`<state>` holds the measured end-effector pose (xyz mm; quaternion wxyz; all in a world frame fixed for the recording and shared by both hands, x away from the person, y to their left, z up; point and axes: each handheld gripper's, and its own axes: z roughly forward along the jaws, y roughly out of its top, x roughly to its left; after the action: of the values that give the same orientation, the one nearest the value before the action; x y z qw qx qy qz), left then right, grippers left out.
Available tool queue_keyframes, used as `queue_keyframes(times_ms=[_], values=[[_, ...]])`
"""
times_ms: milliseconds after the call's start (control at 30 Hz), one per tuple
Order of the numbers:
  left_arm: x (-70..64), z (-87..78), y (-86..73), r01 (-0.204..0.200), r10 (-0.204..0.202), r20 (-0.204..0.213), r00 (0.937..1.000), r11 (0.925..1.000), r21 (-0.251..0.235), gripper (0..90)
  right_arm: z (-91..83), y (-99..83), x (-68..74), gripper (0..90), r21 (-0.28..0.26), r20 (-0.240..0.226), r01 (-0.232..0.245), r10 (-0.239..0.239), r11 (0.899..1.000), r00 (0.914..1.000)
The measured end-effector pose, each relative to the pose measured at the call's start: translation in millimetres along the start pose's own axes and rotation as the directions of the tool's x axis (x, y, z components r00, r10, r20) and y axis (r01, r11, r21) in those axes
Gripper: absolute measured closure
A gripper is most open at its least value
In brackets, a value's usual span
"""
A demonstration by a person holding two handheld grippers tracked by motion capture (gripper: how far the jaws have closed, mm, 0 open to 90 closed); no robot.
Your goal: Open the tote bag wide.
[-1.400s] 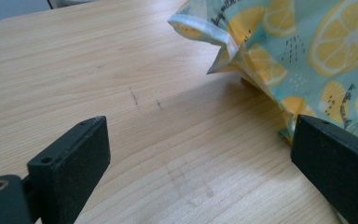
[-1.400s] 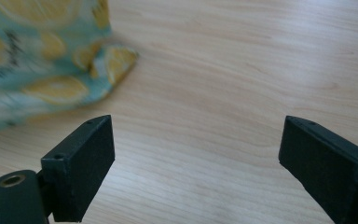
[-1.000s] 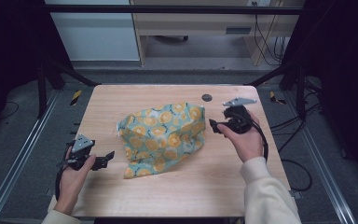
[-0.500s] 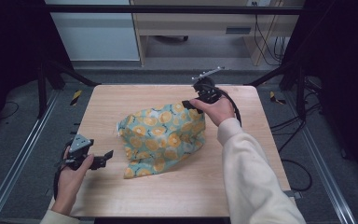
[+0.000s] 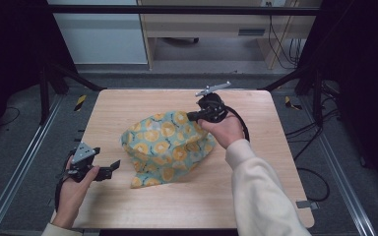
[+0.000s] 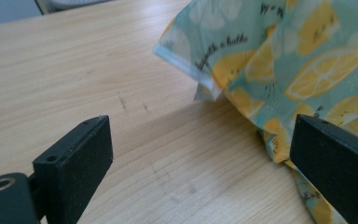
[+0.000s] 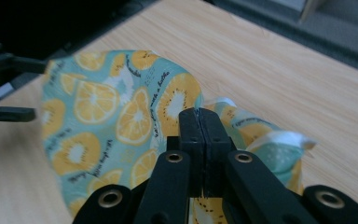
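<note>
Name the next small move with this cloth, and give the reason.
Probably bring the left gripper in to pinch the near corner of the cloth. The right gripper is shut on the far edge and holds it up, while the left is open on the table, just short of the cloth.

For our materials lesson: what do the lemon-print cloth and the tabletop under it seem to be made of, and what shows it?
The cloth looks like thin woven fabric, perhaps cotton: matte, it folds softly, with a stitched hem and printed citrus slices. The right gripper pinches it into a peak. The table looks like pale wood or wood-look laminate: straight grain lines, a smooth, low-sheen surface.
</note>
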<state>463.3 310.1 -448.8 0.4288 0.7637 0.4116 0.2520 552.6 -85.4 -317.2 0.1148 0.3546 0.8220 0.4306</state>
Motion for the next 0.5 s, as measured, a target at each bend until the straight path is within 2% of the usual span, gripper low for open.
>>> queue_keyframes(times_ms=[100,167,233,300,333,367,400,500], values=[[-5.6,-13.1,12.5,-0.045,0.044,-0.009,0.9990,0.9988,-0.020,5.3,-22.9,-10.5,20.4,90.0,-0.064,-0.018,0.055,-0.056,0.996,0.9983],[-6.7,-19.6,25.2,-0.040,0.040,0.002,0.9992,0.9983,-0.042,5.4,-33.8,-17.6,29.3,90.0,-0.080,-0.025,0.075,-0.077,0.994,0.9967],[-7.7,-21.9,30.6,-0.038,0.038,0.002,0.9993,0.9978,-0.054,5.8,-40.2,-22.6,34.1,90.0,-0.082,-0.035,0.088,-0.091,0.993,0.9952],[-14.5,-28.8,54.3,-0.059,0.061,0.016,0.9980,0.9943,-0.089,5.8,-52.2,-32.1,41.1,90.0,-0.076,-0.038,0.118,-0.121,0.990,0.9919],[-17.6,-28.5,60.6,-0.057,0.061,0.033,0.9976,0.9940,-0.093,6.0,-55.1,-34.1,42.6,90.0,-0.073,-0.029,0.135,-0.137,0.988,0.9901],[-17.6,-28.5,60.6,-0.057,0.061,0.033,0.9976,0.9940,-0.093,6.1,-57.9,-35.8,43.6,90.0,-0.074,-0.025,0.141,-0.143,0.987,0.9894],[-24.1,-24.6,72.4,-0.082,0.087,0.064,0.9942,0.9937,-0.077,6.2,-59.8,-37.2,44.4,90.0,-0.081,-0.025,0.145,-0.147,0.986,0.9888],[-34.3,-14.9,89.1,-0.154,0.156,0.091,0.9835,0.9875,-0.033,6.1,-62.4,-40.3,47.2,90.0,-0.089,-0.040,0.156,-0.160,0.984,0.9864]])
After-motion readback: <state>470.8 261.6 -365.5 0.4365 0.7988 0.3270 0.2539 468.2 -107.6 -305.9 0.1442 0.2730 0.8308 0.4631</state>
